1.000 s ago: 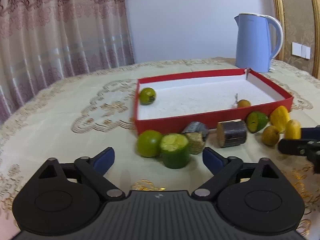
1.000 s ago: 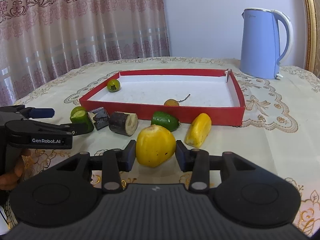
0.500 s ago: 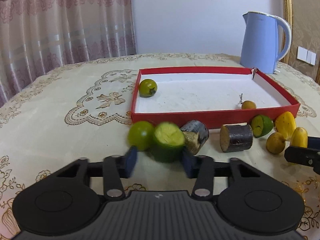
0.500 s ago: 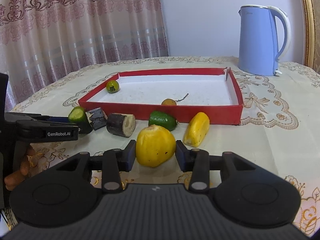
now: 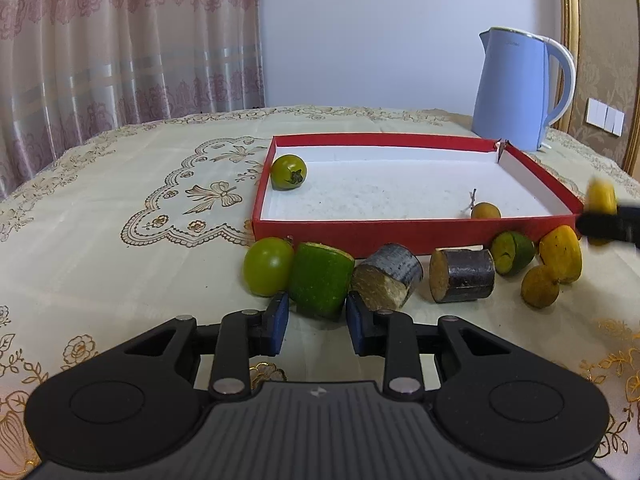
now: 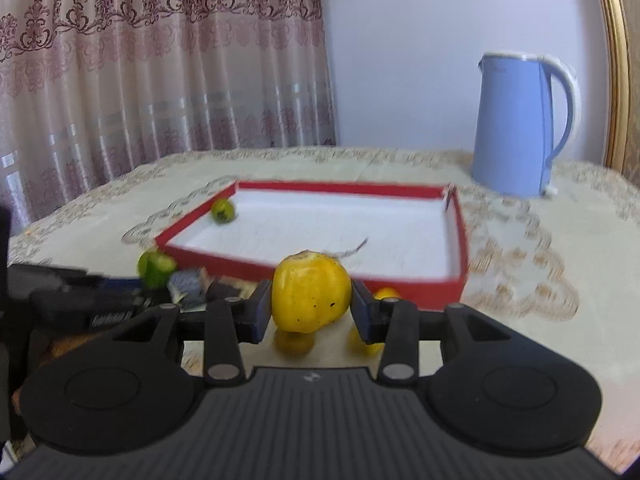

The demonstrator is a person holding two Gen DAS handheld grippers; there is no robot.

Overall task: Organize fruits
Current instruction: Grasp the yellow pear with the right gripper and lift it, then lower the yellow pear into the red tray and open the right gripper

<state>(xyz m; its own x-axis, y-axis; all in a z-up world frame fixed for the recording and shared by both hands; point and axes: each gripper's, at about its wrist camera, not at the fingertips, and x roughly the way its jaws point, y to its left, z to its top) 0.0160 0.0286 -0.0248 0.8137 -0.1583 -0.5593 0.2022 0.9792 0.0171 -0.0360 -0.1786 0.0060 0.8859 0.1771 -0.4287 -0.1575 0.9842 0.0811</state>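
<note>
My left gripper [image 5: 316,322] is shut on a green cut cylinder fruit [image 5: 320,279] that rests on the tablecloth in front of the red tray [image 5: 400,228]. A green round fruit [image 5: 267,266] touches its left side. My right gripper [image 6: 310,312] is shut on a yellow round fruit [image 6: 311,291] and holds it above the table, before the tray's near wall [image 6: 400,284]. The tray holds a green fruit [image 5: 289,172] at its left and a small orange fruit [image 5: 485,211] at its right.
Two dark cut cylinders [image 5: 388,278] [image 5: 462,276], a cut lime [image 5: 512,253] and yellow fruits [image 5: 560,254] lie in a row before the tray. A blue kettle [image 5: 516,88] stands behind the tray. Curtains hang at the left.
My left gripper closed on the green cut fruit. My right gripper lifted the yellow fruit off the table and moved it toward the tray.
</note>
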